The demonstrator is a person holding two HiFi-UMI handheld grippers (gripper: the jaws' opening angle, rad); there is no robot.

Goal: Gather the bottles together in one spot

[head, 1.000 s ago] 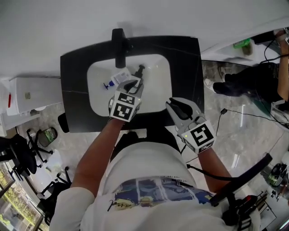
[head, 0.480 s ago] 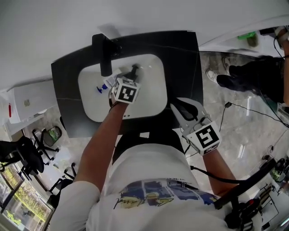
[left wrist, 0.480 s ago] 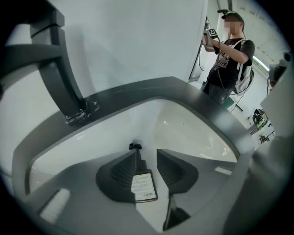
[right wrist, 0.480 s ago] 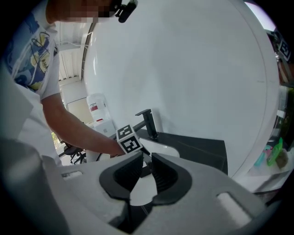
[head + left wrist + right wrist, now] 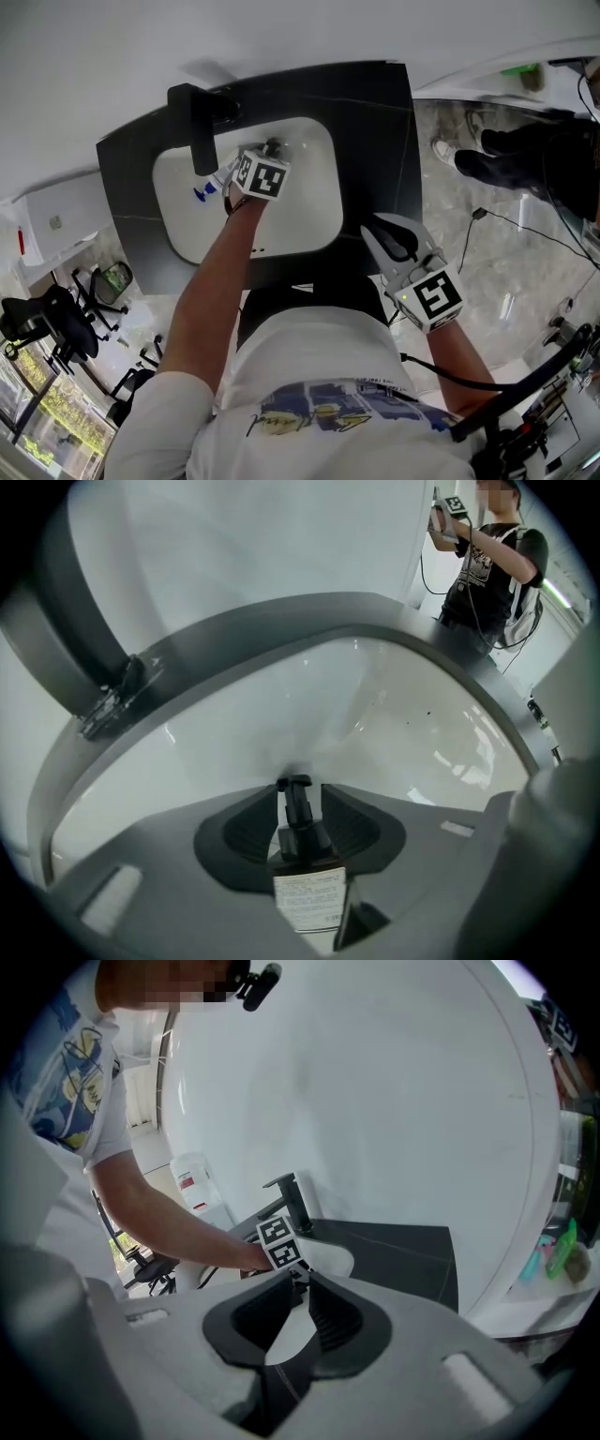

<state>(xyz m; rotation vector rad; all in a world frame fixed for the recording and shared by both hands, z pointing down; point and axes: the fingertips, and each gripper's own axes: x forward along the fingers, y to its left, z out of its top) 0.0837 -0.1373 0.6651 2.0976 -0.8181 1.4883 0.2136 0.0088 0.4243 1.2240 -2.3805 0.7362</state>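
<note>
My left gripper [image 5: 266, 157] reaches steeply down into the white sink basin [image 5: 305, 211], close to the black faucet [image 5: 199, 131]. In the left gripper view a dark pump bottle [image 5: 307, 897] with a white label lies between the jaws of the left gripper [image 5: 302, 797]. The jaws have just been opening, and a gap shows on each side of the bottle's neck. A clear bottle with a blue cap [image 5: 206, 190] lies in the basin just left of that gripper. My right gripper [image 5: 379, 225] hovers over the counter's front right part, shut and empty, also seen as the right gripper [image 5: 300, 1283].
The black counter [image 5: 375, 122] surrounds the basin and ends at a white wall behind. A white container [image 5: 56, 220] stands to the left with office chairs [image 5: 47, 323] below it. Green bottles [image 5: 521, 71] sit on a shelf at far right. Another person [image 5: 486, 560] stands behind.
The left gripper has sunk from above the basin's front down into it, towards the faucet, with the pump bottle between its jaws. The right gripper drifted slightly right and lower in the picture.
</note>
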